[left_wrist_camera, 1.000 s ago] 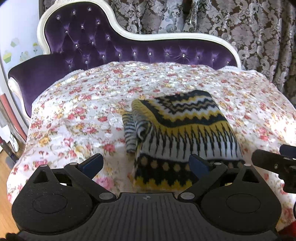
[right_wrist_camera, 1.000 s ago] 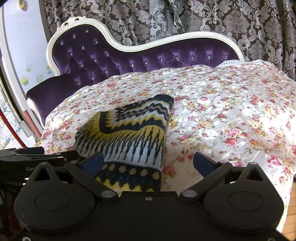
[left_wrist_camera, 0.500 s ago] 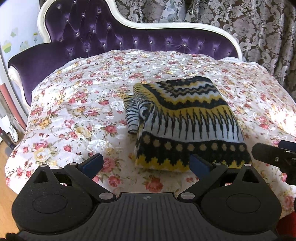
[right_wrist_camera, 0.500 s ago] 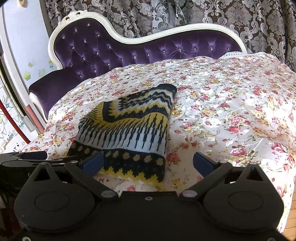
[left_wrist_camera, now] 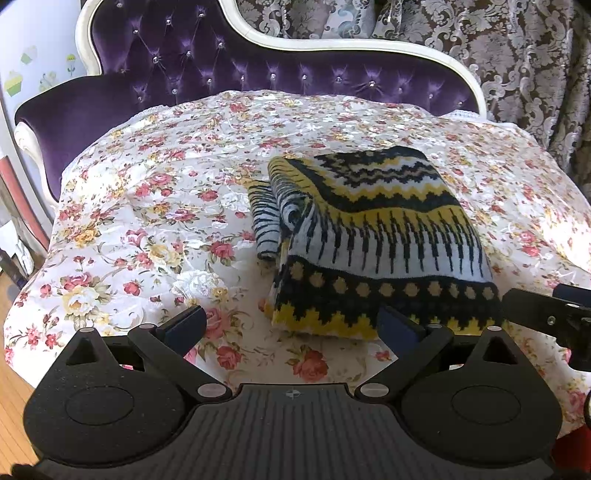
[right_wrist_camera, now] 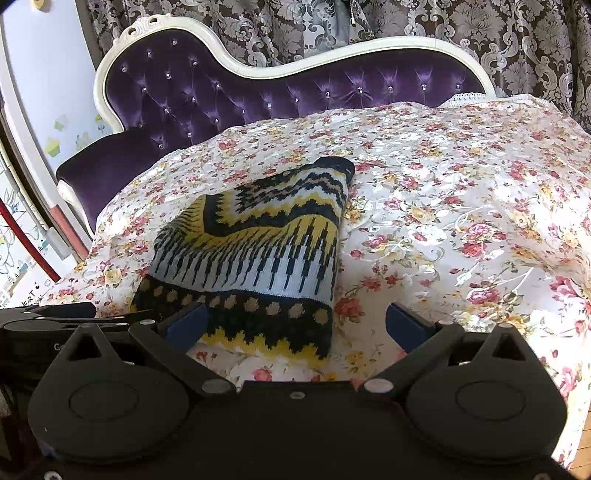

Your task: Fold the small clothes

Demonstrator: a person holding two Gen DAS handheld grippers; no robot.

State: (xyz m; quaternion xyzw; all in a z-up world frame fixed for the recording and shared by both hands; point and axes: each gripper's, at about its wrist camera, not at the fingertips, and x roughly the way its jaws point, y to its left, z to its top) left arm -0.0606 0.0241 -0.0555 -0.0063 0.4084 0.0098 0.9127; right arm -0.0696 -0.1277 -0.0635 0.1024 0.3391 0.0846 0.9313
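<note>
Both claws sit farther back from the sweater than a second ago; more floral cover now shows between the near hem and each claw; the garment itself has not shifted.

Left claw [left_wrist_camera: 291, 328]: fingers apart, holding nothing; it hangs over the near edge of the chaise, its right finger just in front of the hem. Right claw [right_wrist_camera: 295, 325]: fingers apart, empty; its left finger overlaps the hem's corner in view, contact cannot be told.

Knit sweater [left_wrist_camera: 373, 236]: black, yellow and white pattern, folded into a compact rectangle; lies on the floral cover [left_wrist_camera: 155, 221] toward the near edge of the chaise, about mid-width; hem faces the claws.

One striped sleeve [left_wrist_camera: 264, 218] pokes out along the fold's left side; not tucked; likely slipped from the inner layer.

Judgement: fold looks essentially done; the spread claws and their place off the cloth read as release, leaving the bundle undisturbed; sleeve may want tucking.

Purple tufted backrest [right_wrist_camera: 258, 96] runs along the far edge; patterned curtain [right_wrist_camera: 480, 33] behind.
</note>
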